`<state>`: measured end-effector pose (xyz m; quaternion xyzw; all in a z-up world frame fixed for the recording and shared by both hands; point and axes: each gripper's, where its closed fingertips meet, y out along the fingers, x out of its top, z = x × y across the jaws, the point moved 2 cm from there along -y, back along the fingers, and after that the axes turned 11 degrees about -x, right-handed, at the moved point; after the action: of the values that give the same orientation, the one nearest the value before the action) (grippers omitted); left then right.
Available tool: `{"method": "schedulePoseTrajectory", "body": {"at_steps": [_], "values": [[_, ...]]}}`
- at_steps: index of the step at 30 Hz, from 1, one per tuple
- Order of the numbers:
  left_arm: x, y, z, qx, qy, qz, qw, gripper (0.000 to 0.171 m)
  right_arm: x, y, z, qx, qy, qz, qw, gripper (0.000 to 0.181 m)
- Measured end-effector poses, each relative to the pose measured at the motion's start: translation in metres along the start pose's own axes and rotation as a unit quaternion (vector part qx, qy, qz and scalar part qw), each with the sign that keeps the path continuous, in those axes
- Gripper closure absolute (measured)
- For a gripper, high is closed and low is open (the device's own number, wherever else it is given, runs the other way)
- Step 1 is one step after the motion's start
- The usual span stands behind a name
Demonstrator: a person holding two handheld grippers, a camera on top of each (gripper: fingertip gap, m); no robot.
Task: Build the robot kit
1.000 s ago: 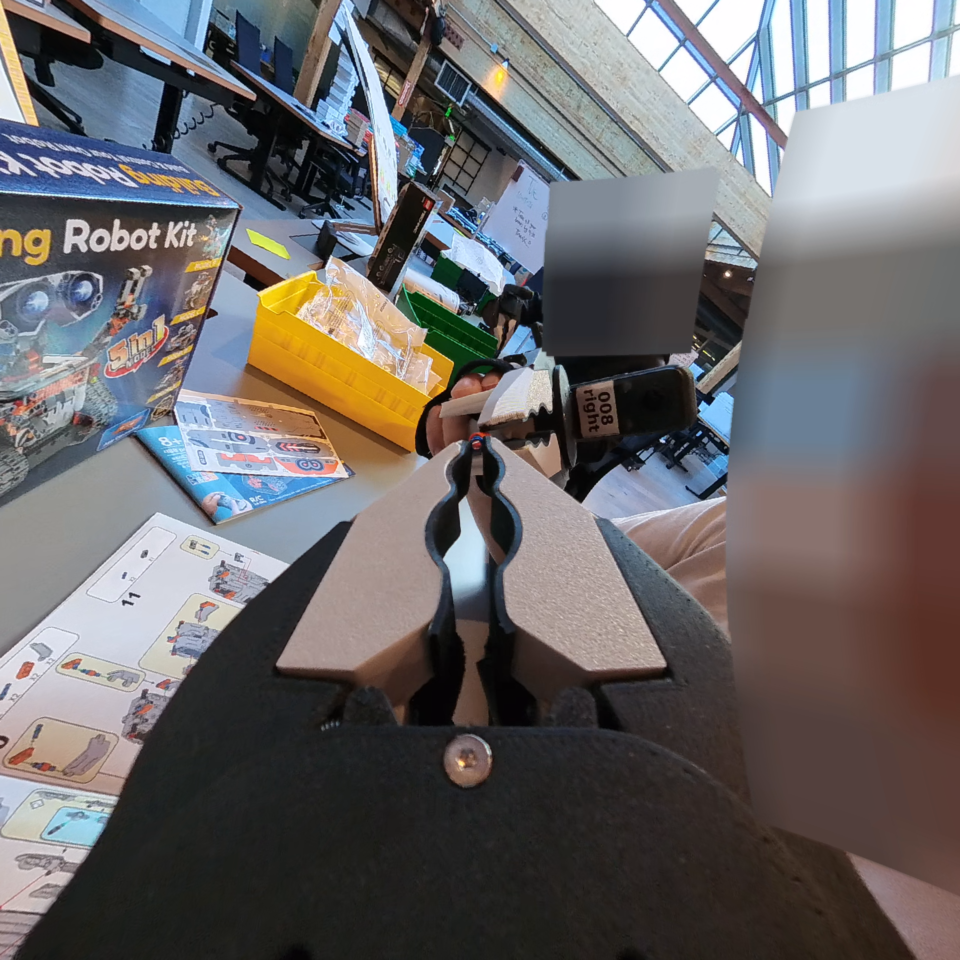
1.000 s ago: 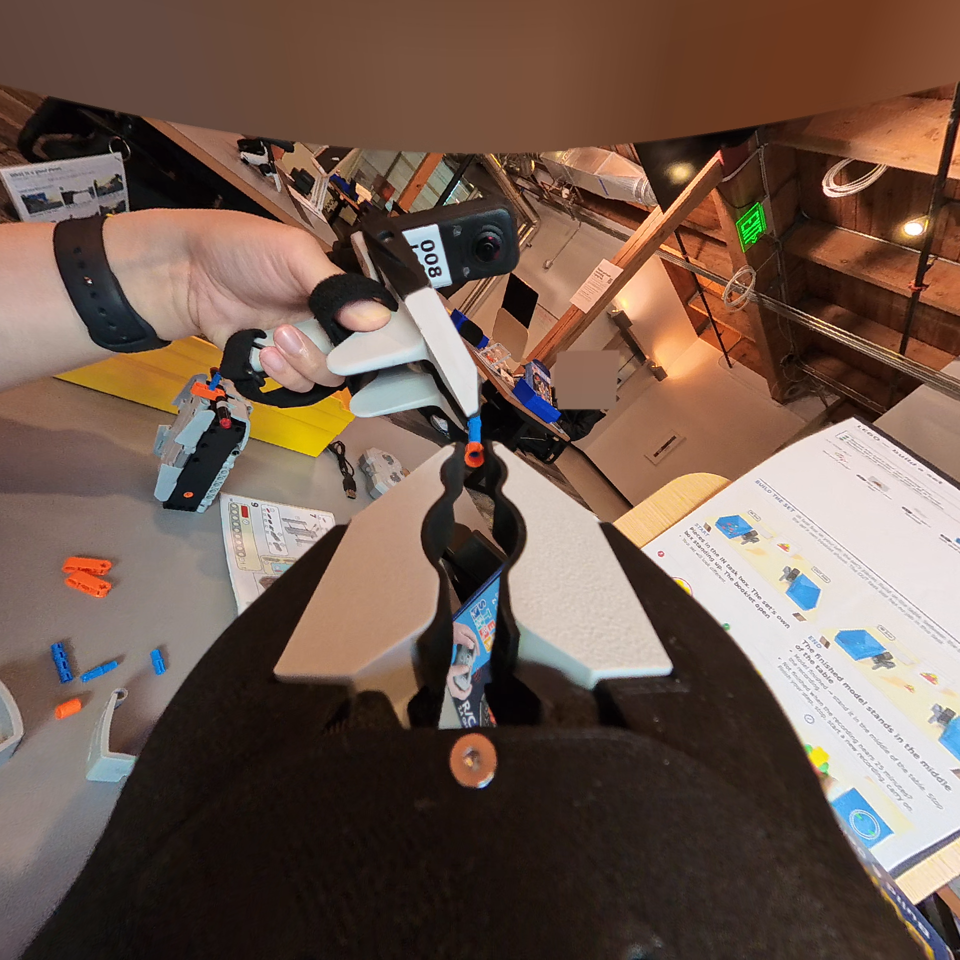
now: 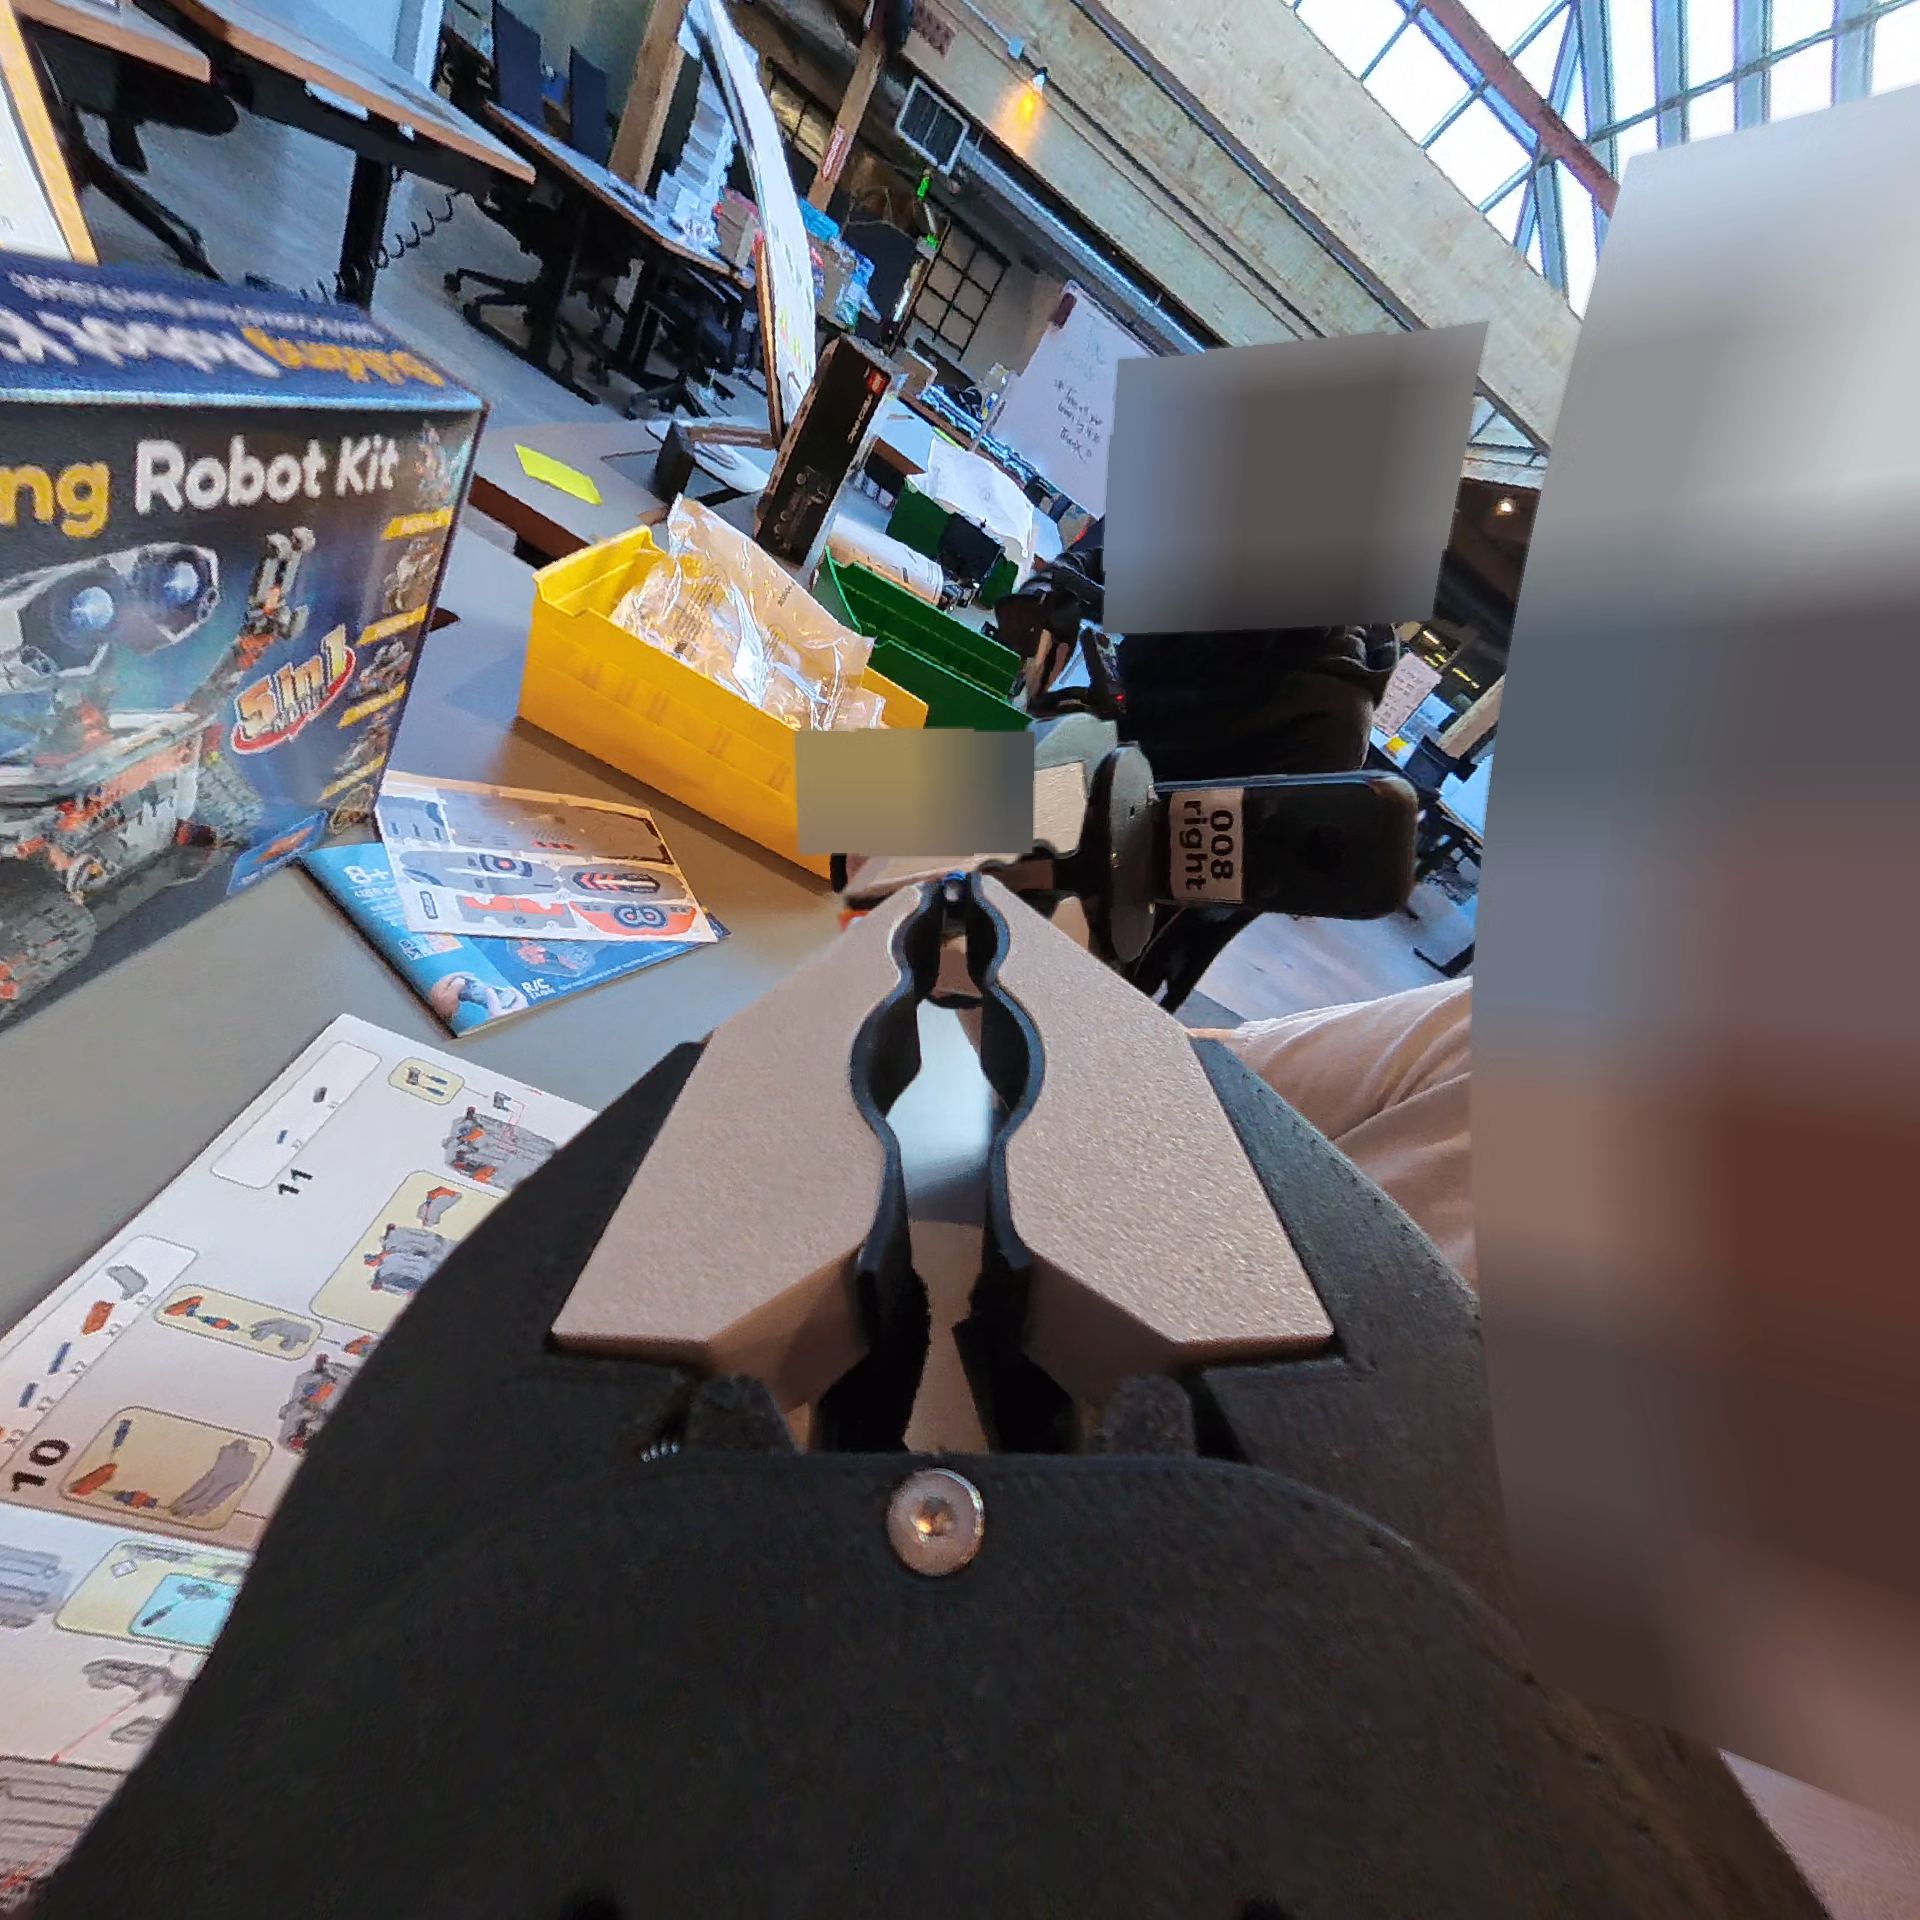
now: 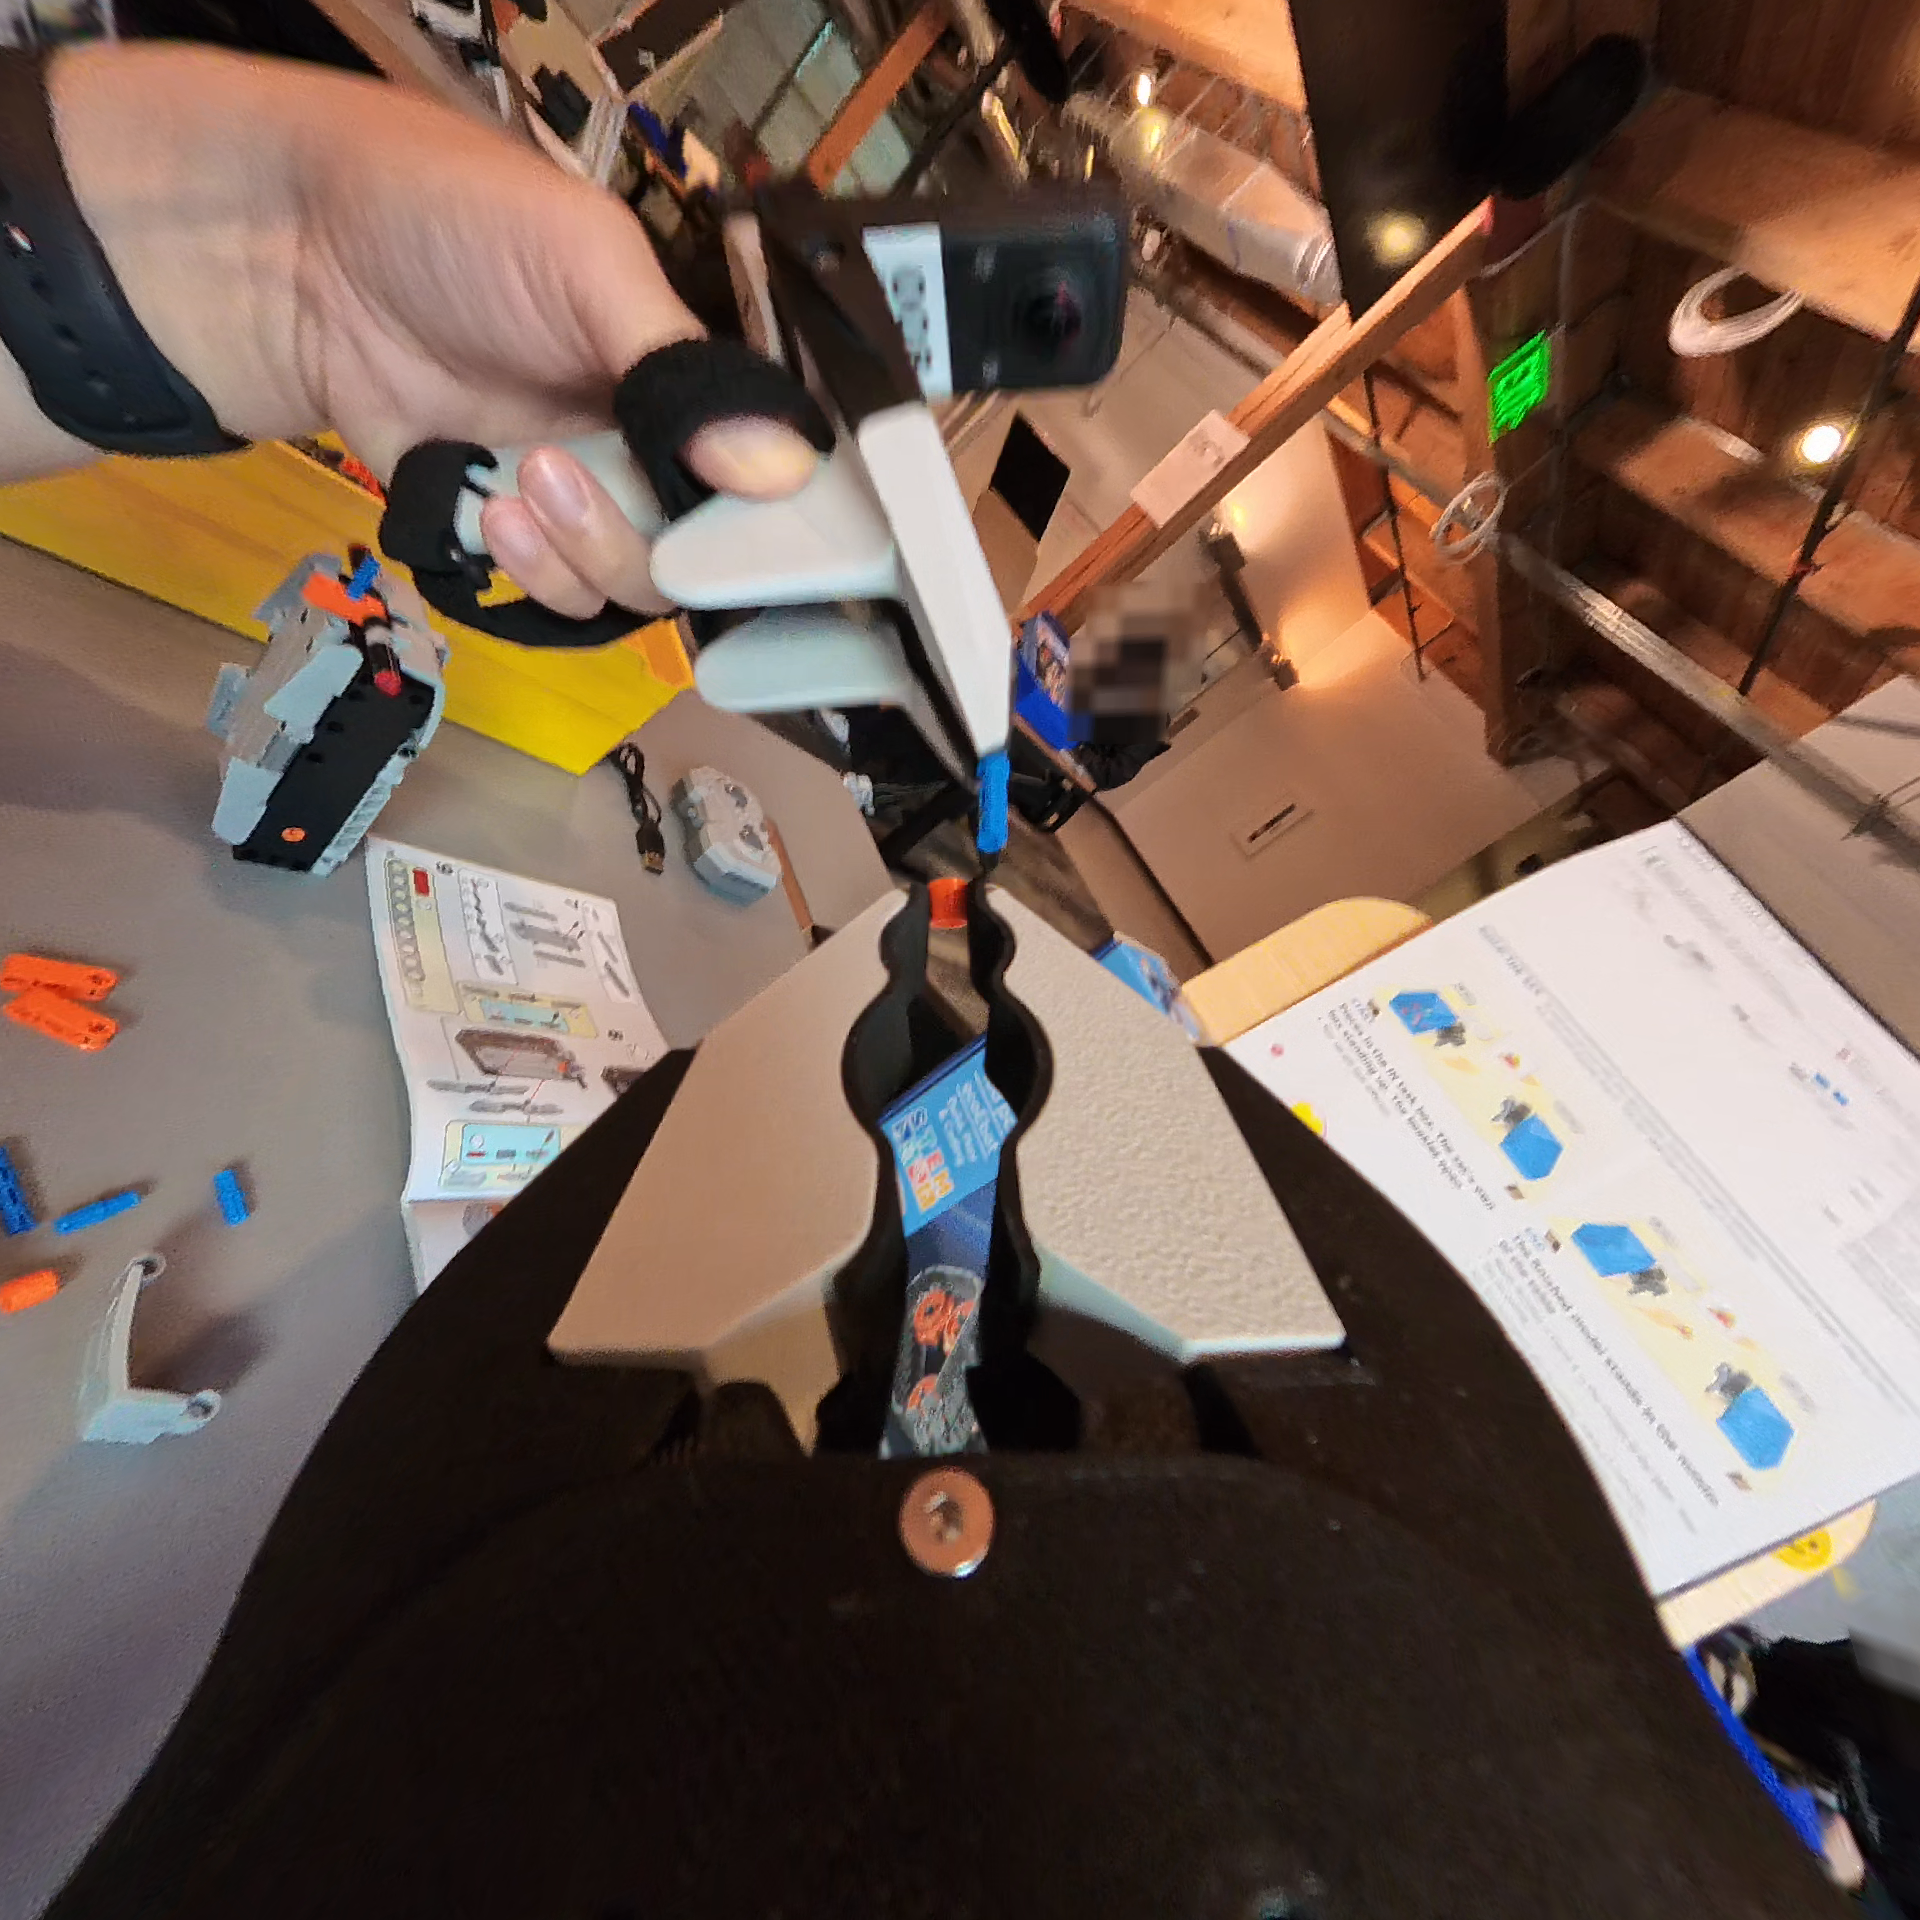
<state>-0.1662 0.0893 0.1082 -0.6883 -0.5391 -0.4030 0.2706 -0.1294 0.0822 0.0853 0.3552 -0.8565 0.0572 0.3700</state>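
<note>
My left gripper (image 3: 951, 896) is shut on a small blue pin (image 3: 952, 886) at its tips. In the right wrist view the same gripper (image 4: 992, 750) is held by a hand, with the blue pin (image 4: 992, 800) pointing down. My right gripper (image 4: 945, 906) is shut on a small orange connector (image 4: 945, 900). The pin's lower end hangs just above and right of the connector, with a small gap between them. In the left wrist view the right gripper's camera (image 3: 1283, 844) is just beyond my left tips. This view is blurred by motion.
A blue kit box (image 3: 208, 582), a yellow bin (image 3: 665, 717) of bags, a sticker sheet (image 3: 540, 873) and instruction pages (image 3: 260, 1247) lie on the grey table. A part-built grey and black model (image 4: 322, 717), loose orange pieces (image 4: 57, 997), a grey bracket (image 4: 135, 1351) and an open booklet (image 4: 1558, 1143) are nearby. My left and right fingertips are right by each other.
The blue pin sat directly on the orange connector before; now it is slightly apart and offset to the right. Both grippers have shifted and stay shut.
</note>
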Motion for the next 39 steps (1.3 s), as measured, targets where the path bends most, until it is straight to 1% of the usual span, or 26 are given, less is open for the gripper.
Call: {"method": "schedulePoseTrajectory", "body": {"at_steps": [1,4,6,8,13,18,21,25,29,31,39], "values": [[0.002,-0.001,-0.003,0.002,0.009,-0.004,1.0,0.17,-0.003,0.001,0.0,0.002,0.0,0.009,1.0,0.176],[0.004,-0.006,-0.003,0.037,0.029,0.0,0.999,0.17,0.004,-0.003,-0.006,-0.012,0.018,-0.027,0.999,0.176],[0.004,-0.005,-0.005,0.038,0.033,0.002,0.999,0.169,0.01,-0.005,-0.01,-0.012,0.044,-0.039,0.998,0.176],[0.004,-0.003,-0.005,0.035,0.033,0.002,0.999,0.169,0.011,-0.006,-0.012,-0.013,0.05,-0.042,0.998,0.176],[0.001,0.004,-0.003,0.03,0.028,0.009,0.999,0.169,0.012,-0.005,-0.01,-0.019,0.038,-0.038,0.998,0.176],[0.003,0.003,-0.007,0.039,0.043,0.008,0.998,0.169,0.014,-0.006,-0.01,-0.01,0.049,-0.041,0.998,0.176],[0.005,0.001,-0.007,0.048,0.048,0.005,0.998,0.169,0.016,-0.008,-0.011,-0.013,0.039,-0.047,0.998,0.176],[0.004,0.003,-0.008,0.043,0.047,0.006,0.998,0.169,0.015,-0.007,-0.011,-0.019,0.03,-0.036,0.999,0.176],[0.005,0.003,-0.009,0.046,0.05,0.005,0.998,0.169,0.017,-0.009,-0.017,-0.031,0.049,-0.039,0.998,0.176],[0.004,0.003,-0.009,0.05,0.053,0.008,0.997,0.169,0.017,-0.009,-0.017,-0.026,0.053,-0.036,0.998,0.176],[0.002,0.004,-0.013,0.039,0.048,0.016,0.998,0.169,0.024,-0.012,-0.013,-0.028,0.006,-0.052,0.998,0.176]]}}
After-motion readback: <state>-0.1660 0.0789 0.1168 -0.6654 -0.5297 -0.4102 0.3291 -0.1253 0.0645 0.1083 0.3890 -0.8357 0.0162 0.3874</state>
